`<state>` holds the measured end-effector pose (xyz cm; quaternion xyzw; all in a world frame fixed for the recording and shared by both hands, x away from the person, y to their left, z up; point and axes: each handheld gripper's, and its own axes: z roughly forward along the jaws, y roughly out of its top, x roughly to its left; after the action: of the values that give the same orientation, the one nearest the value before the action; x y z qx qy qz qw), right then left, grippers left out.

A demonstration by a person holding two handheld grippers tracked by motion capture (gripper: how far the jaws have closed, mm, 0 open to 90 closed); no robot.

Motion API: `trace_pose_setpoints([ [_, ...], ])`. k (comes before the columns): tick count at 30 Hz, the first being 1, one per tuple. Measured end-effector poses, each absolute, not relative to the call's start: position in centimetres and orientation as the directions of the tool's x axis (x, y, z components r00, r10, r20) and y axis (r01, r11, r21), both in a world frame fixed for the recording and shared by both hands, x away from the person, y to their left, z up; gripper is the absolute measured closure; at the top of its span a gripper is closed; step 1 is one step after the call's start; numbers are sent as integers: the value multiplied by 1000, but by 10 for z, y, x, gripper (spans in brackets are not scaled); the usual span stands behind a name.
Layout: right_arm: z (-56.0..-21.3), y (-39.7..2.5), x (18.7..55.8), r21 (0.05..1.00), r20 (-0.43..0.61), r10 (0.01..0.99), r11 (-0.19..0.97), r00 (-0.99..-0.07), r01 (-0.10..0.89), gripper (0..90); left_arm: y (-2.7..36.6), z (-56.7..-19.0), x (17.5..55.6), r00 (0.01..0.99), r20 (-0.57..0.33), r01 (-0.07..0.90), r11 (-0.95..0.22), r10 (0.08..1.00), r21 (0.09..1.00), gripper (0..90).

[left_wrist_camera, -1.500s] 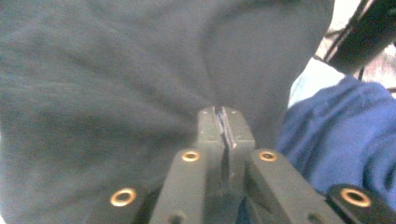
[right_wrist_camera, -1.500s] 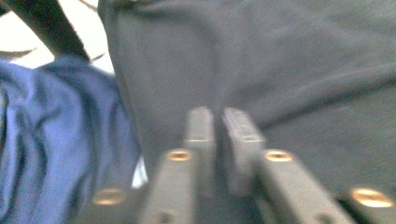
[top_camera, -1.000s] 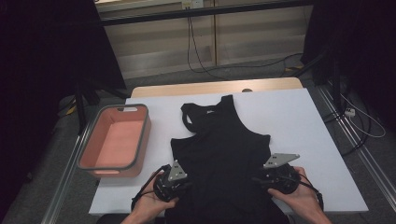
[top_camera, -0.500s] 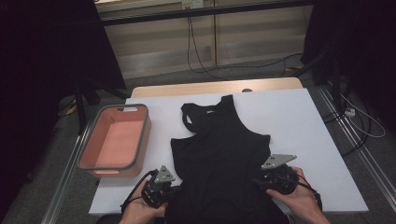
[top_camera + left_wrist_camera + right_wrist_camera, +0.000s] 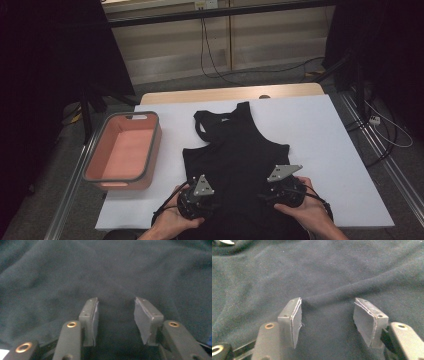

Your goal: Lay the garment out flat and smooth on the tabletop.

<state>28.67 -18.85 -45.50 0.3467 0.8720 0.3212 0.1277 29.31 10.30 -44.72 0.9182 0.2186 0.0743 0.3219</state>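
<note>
Both hand-held grippers, the left hand-held gripper (image 5: pixel 199 199) and the right hand-held gripper (image 5: pixel 281 187), rest with jaws apart on the near hem of the black tank top (image 5: pixel 239 150) spread across the table (image 5: pixel 325 130).

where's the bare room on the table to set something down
Free: the white table right of the black tank top, out to its right edge, and the strip between top and pink bin. Crowded: the near edge, where the left gripper and right gripper sit on the fabric.

High view looks down on the table (image 5: pixel 345 150); both gripper views sit close over the shared black tank top (image 5: pixel 240 155).
</note>
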Motion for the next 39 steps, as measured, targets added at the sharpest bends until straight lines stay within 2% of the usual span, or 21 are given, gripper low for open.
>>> trace_pose_setpoints([
  [1, -455, -188, 287, 647, 6, 692, 548, -722, 531, 439, 103, -447, 292, 890, -17, 364, -689, 455, 627, 614],
  [2, -454, -188, 287, 639, 7, 695, 550, -719, 538, 471, 104, -447, 292, 885, -26, 376, -680, 465, 629, 705],
  [3, -453, -187, 287, 637, 9, 695, 550, -719, 539, 546, 105, -447, 292, 888, -29, 375, -685, 460, 624, 819],
  [4, -452, -188, 286, 637, 11, 690, 553, -723, 537, 627, 106, -447, 292, 887, -33, 379, -685, 460, 622, 878],
  [7, -452, -188, 283, 636, 34, 683, 549, -729, 543, 868, 106, -446, 289, 886, -27, 379, -691, 462, 616, 900],
  [8, -451, -189, 281, 634, 32, 686, 548, -727, 545, 885, 106, -446, 287, 883, -25, 384, -690, 469, 614, 900],
  [27, -448, -191, 231, 624, 38, 668, 565, -743, 539, 898, 131, -443, 252, 888, -94, 413, -691, 451, 593, 900],
  [35, -447, -186, 213, 615, 71, 632, 581, -772, 533, 894, 136, -441, 234, 906, -106, 386, -700, 409, 601, 894],
  [36, -447, -186, 212, 617, 76, 635, 576, -769, 536, 883, 136, -440, 235, 901, -113, 395, -685, 418, 612, 874],
  [37, -447, -187, 213, 623, 80, 635, 570, -768, 536, 830, 136, -439, 237, 897, -109, 398, -678, 428, 618, 805],
  [39, -445, -190, 218, 639, 64, 651, 555, -756, 532, 749, 137, -435, 245, 888, -77, 396, -668, 453, 630, 722],
])
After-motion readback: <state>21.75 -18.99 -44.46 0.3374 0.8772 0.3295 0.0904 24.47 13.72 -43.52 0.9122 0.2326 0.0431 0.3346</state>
